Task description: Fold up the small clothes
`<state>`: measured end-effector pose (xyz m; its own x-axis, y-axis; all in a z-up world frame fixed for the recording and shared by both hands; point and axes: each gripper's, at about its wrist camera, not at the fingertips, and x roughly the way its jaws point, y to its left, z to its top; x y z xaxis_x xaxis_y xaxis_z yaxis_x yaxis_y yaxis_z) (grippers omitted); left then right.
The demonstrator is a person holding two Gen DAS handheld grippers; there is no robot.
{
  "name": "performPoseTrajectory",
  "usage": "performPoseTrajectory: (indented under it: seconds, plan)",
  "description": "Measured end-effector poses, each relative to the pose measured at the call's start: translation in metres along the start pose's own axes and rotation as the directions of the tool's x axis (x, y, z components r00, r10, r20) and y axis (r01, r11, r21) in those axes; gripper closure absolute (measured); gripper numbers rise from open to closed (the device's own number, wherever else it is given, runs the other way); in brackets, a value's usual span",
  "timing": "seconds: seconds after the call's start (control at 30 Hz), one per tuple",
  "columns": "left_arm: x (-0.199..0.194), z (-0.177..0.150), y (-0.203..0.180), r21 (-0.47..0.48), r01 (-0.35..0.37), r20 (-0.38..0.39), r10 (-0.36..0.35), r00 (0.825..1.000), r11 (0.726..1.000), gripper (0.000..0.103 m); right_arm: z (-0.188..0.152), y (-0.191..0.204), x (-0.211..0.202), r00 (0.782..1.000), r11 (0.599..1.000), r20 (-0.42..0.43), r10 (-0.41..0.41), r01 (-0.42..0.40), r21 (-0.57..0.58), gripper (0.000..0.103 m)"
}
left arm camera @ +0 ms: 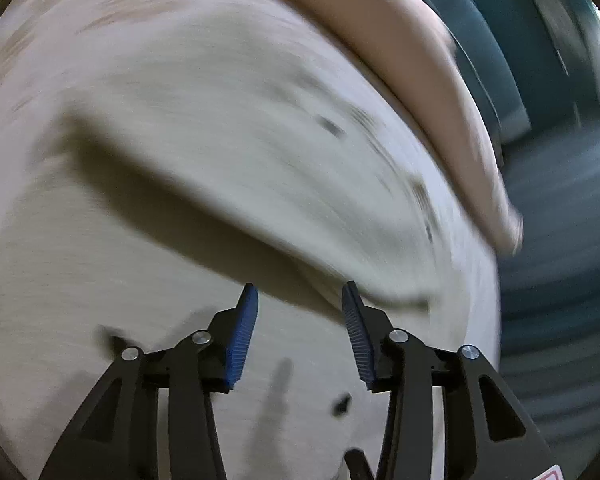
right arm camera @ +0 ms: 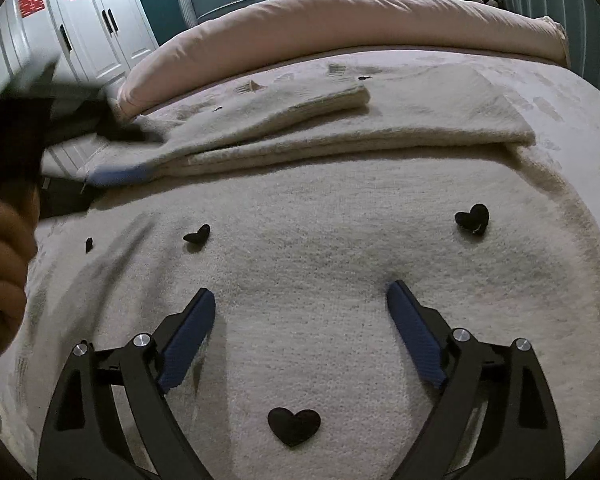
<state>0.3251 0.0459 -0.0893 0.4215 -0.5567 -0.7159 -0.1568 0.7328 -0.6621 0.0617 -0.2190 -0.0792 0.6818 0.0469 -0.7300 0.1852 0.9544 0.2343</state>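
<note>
The cream sweater lies spread on the bed — 3 black hearts on it. Both tongs gape, empty: right gripper just over the knit, left gripper beside its folded sleeve.

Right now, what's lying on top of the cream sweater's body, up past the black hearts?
A folded-over part of the same sweater lies across it, the fold stacked in layers with the left gripper at its left end. Whatever lies beneath those layers is covered.

Dim indoor light; left wrist view motion-blurred, right sharp, fisheye-curved edges.
</note>
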Motion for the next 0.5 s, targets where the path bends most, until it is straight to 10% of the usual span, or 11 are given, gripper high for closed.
performPoseTrajectory:
  seconds: [0.27,0.5]
  plan:
    - [-0.029,0.047,0.052,-0.213,-0.016,0.087,0.036,0.996,0.977,0.058,0.062,0.011,-0.023,0.996,0.999,0.084,-0.034,0.031,0.031,0.021]
    - [-0.012,0.059,0.057,-0.339,0.029,0.100,0.006,0.995,0.940,0.060,0.146,-0.035,0.053,0.999,0.933,-0.032,-0.037,0.046,0.357,0.022]
